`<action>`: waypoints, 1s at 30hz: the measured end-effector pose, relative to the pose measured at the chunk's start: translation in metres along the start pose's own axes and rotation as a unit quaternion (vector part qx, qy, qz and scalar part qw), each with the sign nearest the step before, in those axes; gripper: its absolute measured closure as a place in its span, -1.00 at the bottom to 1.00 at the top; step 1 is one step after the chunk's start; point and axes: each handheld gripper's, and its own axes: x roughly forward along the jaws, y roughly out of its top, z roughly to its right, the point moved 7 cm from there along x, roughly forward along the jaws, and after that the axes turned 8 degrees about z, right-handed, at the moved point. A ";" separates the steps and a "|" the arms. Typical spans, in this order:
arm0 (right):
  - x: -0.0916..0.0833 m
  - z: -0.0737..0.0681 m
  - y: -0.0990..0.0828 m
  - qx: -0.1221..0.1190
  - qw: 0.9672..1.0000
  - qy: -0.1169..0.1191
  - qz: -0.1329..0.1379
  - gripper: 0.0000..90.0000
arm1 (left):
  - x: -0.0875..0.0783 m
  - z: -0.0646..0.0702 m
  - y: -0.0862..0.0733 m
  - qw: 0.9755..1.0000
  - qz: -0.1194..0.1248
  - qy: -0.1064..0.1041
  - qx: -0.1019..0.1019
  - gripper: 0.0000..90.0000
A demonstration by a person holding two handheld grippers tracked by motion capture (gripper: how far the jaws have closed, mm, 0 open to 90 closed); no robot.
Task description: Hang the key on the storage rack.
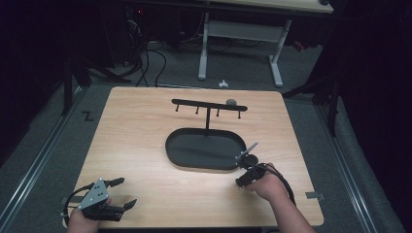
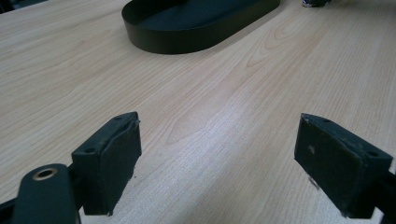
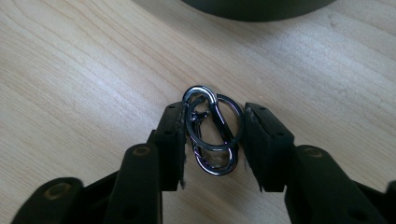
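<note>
The metal clip with its ring (image 3: 212, 130) lies on the wooden table (image 3: 70, 70), just short of the black oval tray (image 1: 204, 148). Your right gripper (image 3: 212, 140) brackets it, jaws parted, left pad touching. Your left gripper (image 2: 219, 163) is spread wide, empty, well apart.

The room around the bench (image 1: 145, 145) is nearly black, with light falling from above onto the pale wood. Close views are soft; a faint sheen lies on the grain, and the oval tray (image 2: 196, 32) blurs.
</note>
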 end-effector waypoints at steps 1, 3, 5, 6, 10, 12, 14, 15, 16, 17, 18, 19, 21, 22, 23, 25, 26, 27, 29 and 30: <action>0.000 0.000 0.000 -0.001 1.000 0.000 0.000 0.36 | 0.000 0.000 0.000 1.000 0.001 0.000 0.000 -0.66; -0.002 0.000 0.001 -0.001 1.000 -0.001 0.002 0.36 | -0.001 -0.001 0.000 1.000 0.002 0.001 -0.002 -0.66; -0.004 0.001 0.001 -0.002 1.000 -0.003 0.003 0.36 | 0.000 -0.001 0.000 1.000 0.001 0.000 -0.002 -0.66; -0.004 0.001 0.001 -0.002 1.000 -0.003 0.003 0.36 | 0.000 -0.001 0.000 1.000 0.001 0.000 -0.002 -0.66; -0.006 0.001 0.001 -0.002 1.000 -0.002 0.008 0.36 | 0.001 0.000 0.000 1.000 -0.001 -0.001 0.000 -0.66; -0.007 -0.001 0.002 -0.005 1.000 -0.001 0.009 0.36 | 0.001 0.000 0.000 1.000 -0.001 -0.001 0.000 -0.66; -0.008 -0.001 0.002 -0.005 1.000 -0.001 0.009 0.36 | 0.001 0.001 0.000 1.000 -0.002 -0.002 0.000 -0.66; -0.008 -0.001 0.003 -0.008 1.000 -0.001 0.014 0.36 | 0.001 0.001 0.000 1.000 -0.002 -0.002 0.001 -0.66; -0.009 -0.002 0.004 -0.008 1.000 -0.002 0.016 0.36 | 0.001 0.001 0.000 1.000 -0.003 -0.002 0.001 -0.66; -0.009 -0.002 0.004 -0.008 1.000 -0.001 0.017 0.36 | 0.001 0.001 -0.001 1.000 -0.003 -0.003 0.001 -0.66; -0.009 -0.003 0.005 -0.009 1.000 -0.001 0.019 0.36 | 0.001 0.001 -0.001 1.000 -0.003 -0.003 0.000 -0.66; -0.009 -0.003 0.006 -0.009 1.000 -0.003 0.017 0.36 | 0.001 0.001 -0.001 1.000 -0.003 -0.002 0.000 -0.66; -0.009 -0.005 0.007 -0.012 1.000 -0.003 0.019 0.36 | 0.001 0.000 -0.001 1.000 -0.002 -0.002 -0.001 -0.66; -0.009 -0.006 0.009 -0.013 1.000 -0.003 0.020 0.36 | 0.001 0.001 -0.001 1.000 -0.002 -0.002 -0.001 -0.66; -0.009 -0.007 0.009 -0.013 1.000 -0.003 0.019 0.36 | 0.001 0.001 -0.001 1.000 -0.002 -0.003 0.000 -0.66; -0.010 -0.007 0.011 -0.016 1.000 -0.001 0.020 0.36 | 0.001 0.001 -0.001 1.000 -0.002 -0.003 0.000 -0.66; -0.011 -0.007 0.012 -0.018 1.000 -0.002 0.021 0.36 | 0.001 0.000 0.000 1.000 -0.001 -0.002 -0.001 -0.66; -0.012 -0.007 0.012 -0.014 1.000 -0.004 0.022 0.36 | 0.001 0.000 -0.001 1.000 0.000 -0.002 -0.002 -0.66; -0.016 -0.007 0.013 -0.017 1.000 -0.003 0.023 0.37 | 0.000 0.000 -0.001 1.000 0.000 -0.003 -0.002 -0.66; -0.018 -0.006 0.014 -0.016 1.000 -0.004 0.024 0.37 | 0.000 0.000 -0.001 1.000 0.000 -0.002 -0.002 -0.66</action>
